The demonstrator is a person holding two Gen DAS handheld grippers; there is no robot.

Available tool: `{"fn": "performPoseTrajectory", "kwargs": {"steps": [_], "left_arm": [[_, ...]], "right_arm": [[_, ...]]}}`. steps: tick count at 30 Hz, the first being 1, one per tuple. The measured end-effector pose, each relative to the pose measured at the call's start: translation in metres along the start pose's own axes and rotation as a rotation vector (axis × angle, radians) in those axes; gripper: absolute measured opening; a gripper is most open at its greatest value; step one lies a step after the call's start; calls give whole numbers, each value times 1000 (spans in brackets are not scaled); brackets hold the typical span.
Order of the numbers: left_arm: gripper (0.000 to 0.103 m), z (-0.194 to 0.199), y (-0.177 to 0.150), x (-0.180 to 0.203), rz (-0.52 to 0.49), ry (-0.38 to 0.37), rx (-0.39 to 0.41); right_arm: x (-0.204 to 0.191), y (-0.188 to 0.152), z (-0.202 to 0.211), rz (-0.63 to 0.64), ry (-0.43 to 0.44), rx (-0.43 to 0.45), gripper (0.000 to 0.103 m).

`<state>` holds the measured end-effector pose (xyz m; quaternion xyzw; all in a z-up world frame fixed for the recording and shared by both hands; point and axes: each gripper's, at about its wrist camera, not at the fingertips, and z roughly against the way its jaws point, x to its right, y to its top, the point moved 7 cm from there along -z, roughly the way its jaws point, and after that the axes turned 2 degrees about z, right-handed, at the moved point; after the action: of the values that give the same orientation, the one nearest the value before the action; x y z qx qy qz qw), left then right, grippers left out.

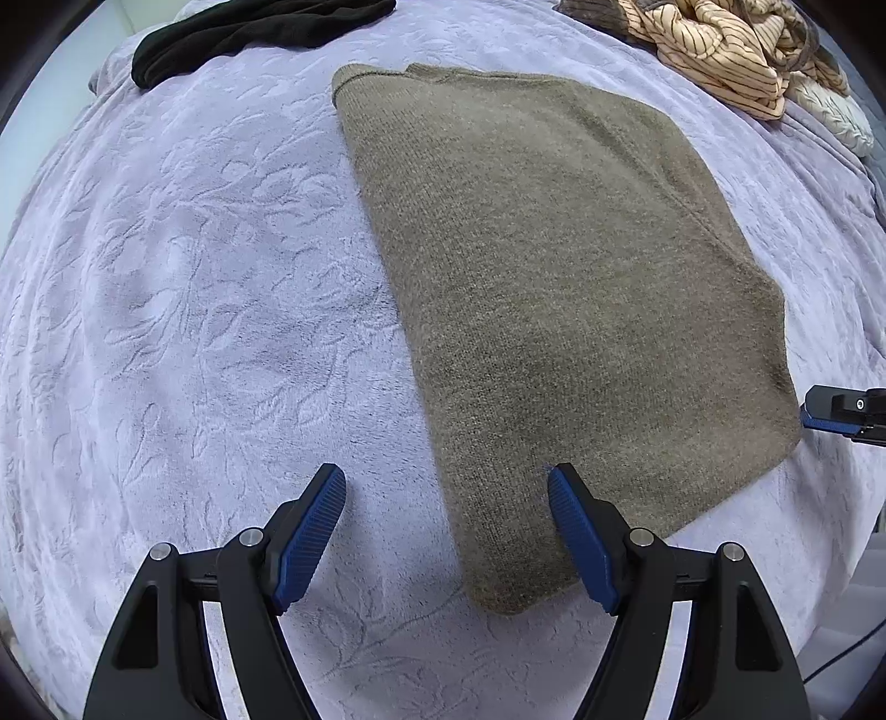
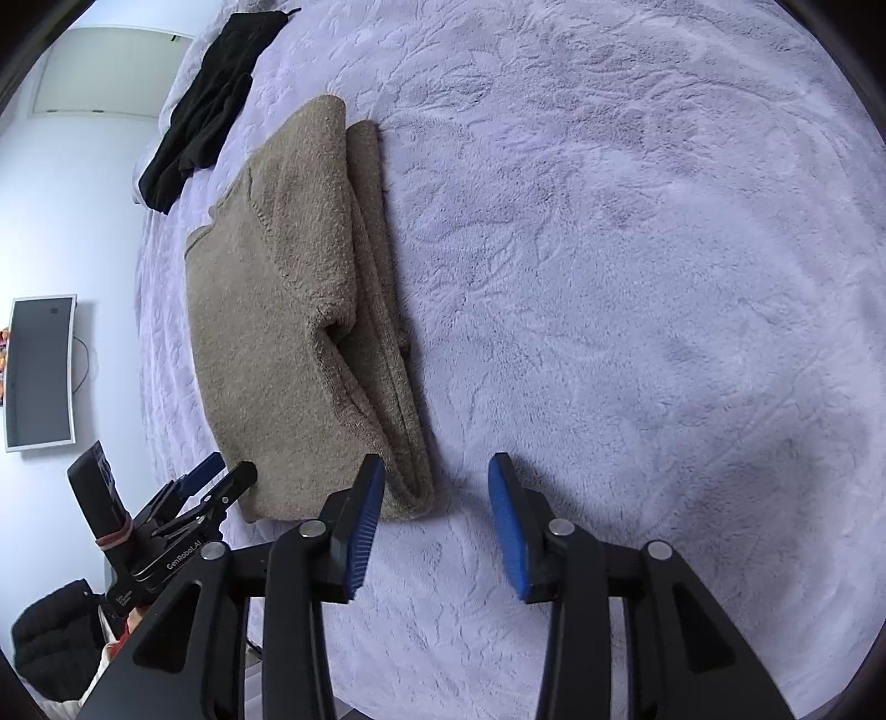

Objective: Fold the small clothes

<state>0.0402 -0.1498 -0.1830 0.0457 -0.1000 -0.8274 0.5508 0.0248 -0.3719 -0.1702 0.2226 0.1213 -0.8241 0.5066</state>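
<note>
A brown knit sweater (image 1: 554, 277) lies folded flat on the lavender blanket (image 1: 194, 277). My left gripper (image 1: 446, 476) hovers open over the sweater's near left edge, its right finger above the knit and its left finger above bare blanket. In the right wrist view the sweater (image 2: 288, 310) shows stacked folded layers along its right side. My right gripper (image 2: 437, 462) stands open just past the sweater's near corner, with only blanket (image 2: 609, 277) between its pads. The left gripper (image 2: 205, 487) appears at the sweater's other near corner.
A black garment (image 1: 249, 33) lies at the far left of the bed. A heap of peach striped cloth (image 1: 714, 44) and a white fluffy item (image 1: 830, 116) sit at the far right. A monitor (image 2: 39, 371) hangs on the wall beside the bed.
</note>
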Motion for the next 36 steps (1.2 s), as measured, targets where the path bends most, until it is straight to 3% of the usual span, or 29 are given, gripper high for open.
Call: {"fn": "performPoseTrajectory", "kwargs": {"steps": [7,8,9,12,15,21,26,31,36], "left_arm": [[79,4,6,-2,53,-40,6],[86,5,8,-3,70,-58,7],[103,6,10,-4,87,-71,8],[103,10,18,-7,117,-102,18],[103,8,27,-11,142,-115,13],[103,-12,35,-19,190,-100,-75],[103,-23,34,-19,215,-166,-116],[103,-8,50,-9,200,-307,-50],[103,-18,71,0,182,-333,-27]], "right_arm": [[-5,14,3,28,-8,4,54],[-6,18,4,37,-9,8,55],[-7,23,5,45,-11,11,56],[-10,36,8,68,-12,21,57],[-16,51,10,95,-5,31,69],[-23,72,7,138,-8,28,69],[-29,85,0,180,9,8,69],[-38,102,-15,212,76,-32,69],[-39,122,-39,208,145,-65,69]]}}
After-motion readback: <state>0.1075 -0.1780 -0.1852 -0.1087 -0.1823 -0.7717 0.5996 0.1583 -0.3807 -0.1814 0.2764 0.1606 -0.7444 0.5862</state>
